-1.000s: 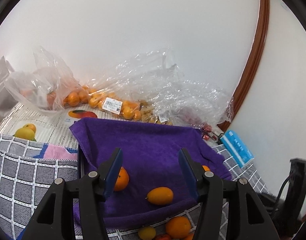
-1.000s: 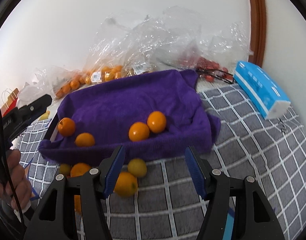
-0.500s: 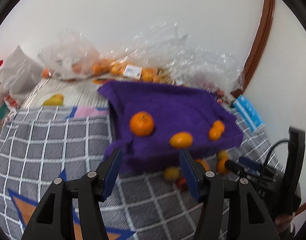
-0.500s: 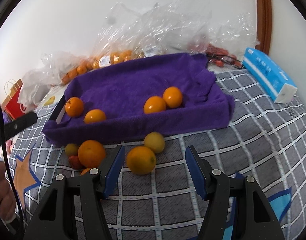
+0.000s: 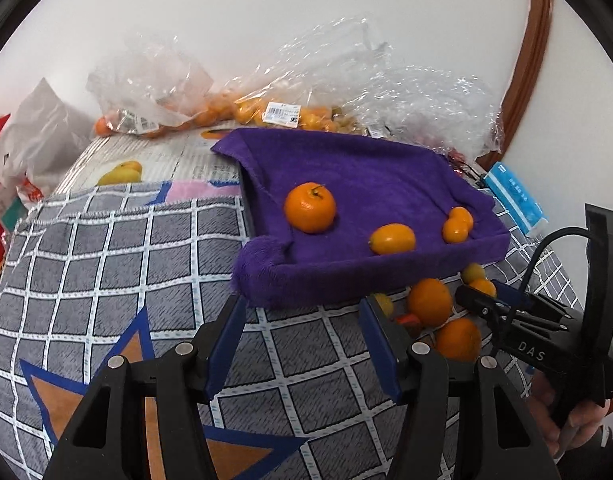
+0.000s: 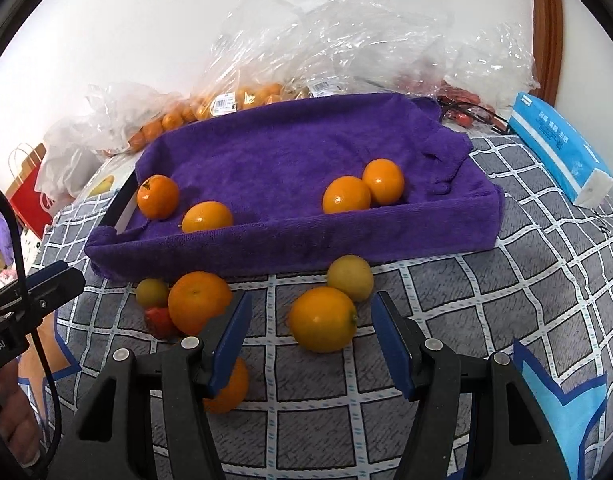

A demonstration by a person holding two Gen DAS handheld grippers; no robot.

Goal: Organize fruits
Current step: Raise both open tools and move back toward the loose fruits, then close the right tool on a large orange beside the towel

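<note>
Landmark: the purple towel-lined tray (image 6: 290, 240), which stands on the grey checked cloth (image 6: 446, 360).

**Contents of the tray.** Four orange fruits lie inside: one mandarin (image 6: 157, 196) at the left end, one oval fruit (image 6: 207, 216) just beside it against the front wall, and a touching pair (image 6: 364, 192) toward the right end.

**Fruit outside the tray.** The remaining loose fruit lies on the cloth directly in front of the tray's front wall:
- a large orange (image 6: 322, 324), near the front wall;
- a yellow fruit (image 6: 350, 278), touching the front wall and just behind the large orange;
- a second orange (image 6: 198, 302) toward the tray's left front corner, with a small yellow-green fruit (image 6: 152, 292) and a red piece (image 6: 159, 322) beside it;
- a further orange (image 6: 230, 390), farthest from the tray, partly hidden behind the left finger of the right gripper.

**Grippers.** The right gripper (image 6: 310, 330) is spread wide and holds nothing; the large orange sits between its fingertips, not yet in contact. The left gripper (image 5: 302, 344) is likewise spread and empty, in front of the tray's left front corner, with no fruit between its fingers.

**Step in hand (assessed).** Approach to pick the large orange; the task is partly complete.

**Next move (assessed).** Advance the right gripper until the pads straddle the orange's widest part, close gently, lift clear of the front wall, and release inside the tray. The fruit is round and may roll if struck off-centre.
</note>
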